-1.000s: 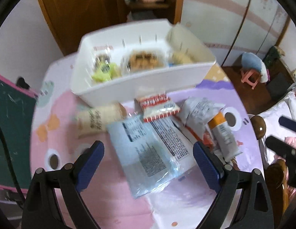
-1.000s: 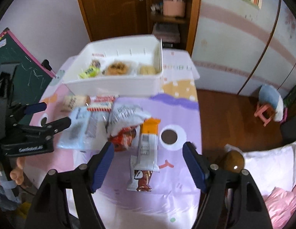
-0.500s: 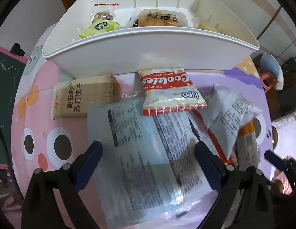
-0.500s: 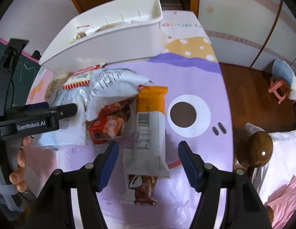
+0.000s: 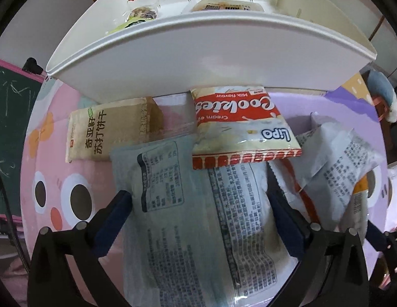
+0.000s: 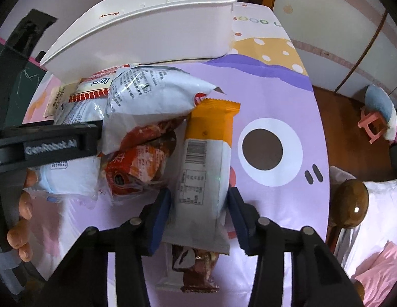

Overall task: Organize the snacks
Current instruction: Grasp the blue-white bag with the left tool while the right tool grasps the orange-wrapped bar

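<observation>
A pink stool (image 6: 372,125) stands beside a chalkboard-free wooden floor (image 6: 344,117).

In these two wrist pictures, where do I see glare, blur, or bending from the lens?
Left wrist view: the white bin front wall bows into a strong curve from the fisheye, and print on the pale blue packet smears toward the bottom. Right wrist view: glare spots shine on the white crinkled bag, the brown knob shows a highlight, and the corners go black.
</observation>
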